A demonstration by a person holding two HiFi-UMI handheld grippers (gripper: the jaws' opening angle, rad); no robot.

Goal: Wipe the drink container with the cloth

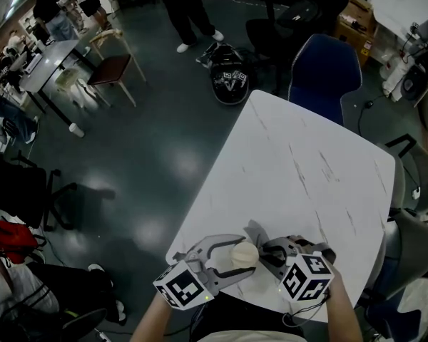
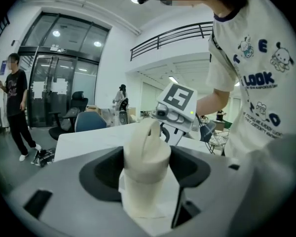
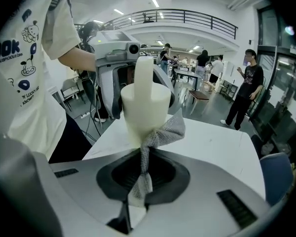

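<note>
drink container [image 1: 245, 254] in left gripper [image 1: 237, 257], cloth [image 3: 164, 131] in right gripper [image 1: 270, 253] touching it, above table [image 1: 299, 162]

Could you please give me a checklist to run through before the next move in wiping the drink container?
1. Left gripper shut on the container: ok.
2. Right gripper shut on the cloth: ok.
3. Cloth touching the container's side: ok, seen in the right gripper view.
4. Lid seated on the container: ok.
5. Container upright between the jaws: ok.
6. Container resting on the table or lifted off it: cannot tell.
</note>
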